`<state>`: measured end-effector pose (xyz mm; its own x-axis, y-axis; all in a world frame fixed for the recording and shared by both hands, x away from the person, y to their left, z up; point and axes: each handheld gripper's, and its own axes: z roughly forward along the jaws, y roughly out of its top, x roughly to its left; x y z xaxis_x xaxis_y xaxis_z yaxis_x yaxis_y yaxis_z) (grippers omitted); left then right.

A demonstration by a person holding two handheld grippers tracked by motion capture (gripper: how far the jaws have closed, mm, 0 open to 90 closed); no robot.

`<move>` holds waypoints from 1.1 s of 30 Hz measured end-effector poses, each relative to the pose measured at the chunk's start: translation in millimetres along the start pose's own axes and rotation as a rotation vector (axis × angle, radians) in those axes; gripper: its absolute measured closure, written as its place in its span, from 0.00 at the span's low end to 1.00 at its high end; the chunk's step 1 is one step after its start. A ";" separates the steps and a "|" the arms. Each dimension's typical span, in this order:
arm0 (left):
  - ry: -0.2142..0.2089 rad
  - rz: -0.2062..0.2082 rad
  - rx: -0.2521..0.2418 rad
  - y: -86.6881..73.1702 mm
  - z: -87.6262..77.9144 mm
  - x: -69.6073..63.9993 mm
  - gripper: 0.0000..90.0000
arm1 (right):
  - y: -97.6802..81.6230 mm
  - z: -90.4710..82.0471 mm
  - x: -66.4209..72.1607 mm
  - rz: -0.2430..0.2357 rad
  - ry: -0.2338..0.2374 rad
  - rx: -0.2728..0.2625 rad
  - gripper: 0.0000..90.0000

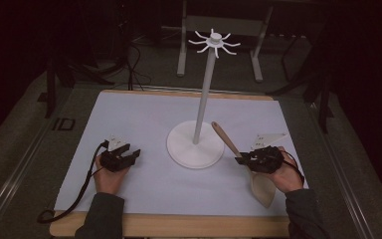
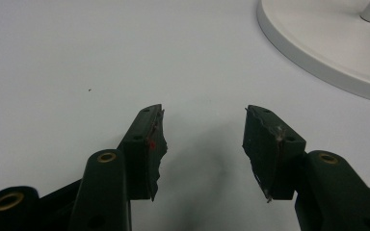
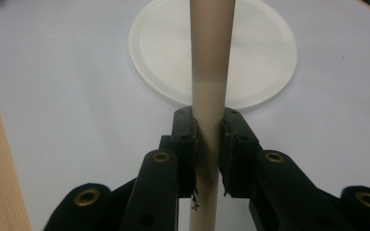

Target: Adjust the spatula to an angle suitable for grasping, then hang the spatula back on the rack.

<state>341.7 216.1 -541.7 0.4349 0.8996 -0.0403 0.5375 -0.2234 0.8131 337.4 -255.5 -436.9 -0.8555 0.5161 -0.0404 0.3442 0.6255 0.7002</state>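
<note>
wooden spatula (image 1: 252,174) is pinched at its handle by right gripper (image 1: 244,159), beside the rack (image 1: 195,149). left gripper (image 1: 129,153) is spread, idle. likely next: handle lifted toward the hooks (image 1: 214,42).

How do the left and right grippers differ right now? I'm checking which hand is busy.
The left gripper is open, its fingers spread apart with bare white table between them; the right gripper is shut on the spatula's handle. The left gripper sits left of the stand's round base, the right gripper to its right, over the spatula. Both are black, hand-held and low over the table.
</note>
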 end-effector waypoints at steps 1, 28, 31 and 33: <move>-0.001 0.000 0.001 0.0 -0.1 0.2 0.55 | -0.2 -0.6 -0.4 0.000 0.000 -0.003 0.87; 0.000 0.000 0.002 0.1 0.0 0.4 0.55 | 7.2 -25.4 -6.8 0.032 -0.023 -0.118 0.87; 0.000 -0.001 0.002 0.1 0.1 0.4 0.54 | 8.9 -27.0 -7.4 0.039 -0.025 -0.132 0.87; 0.000 -0.001 0.002 0.1 0.1 0.4 0.55 | 9.8 -27.9 -7.8 0.041 -0.026 -0.138 0.87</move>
<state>342.0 216.4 -541.6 0.4343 0.8998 -0.0413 0.5395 -0.2231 0.8119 336.6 -269.7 -409.8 -0.8307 0.5561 -0.0272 0.3206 0.5178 0.7932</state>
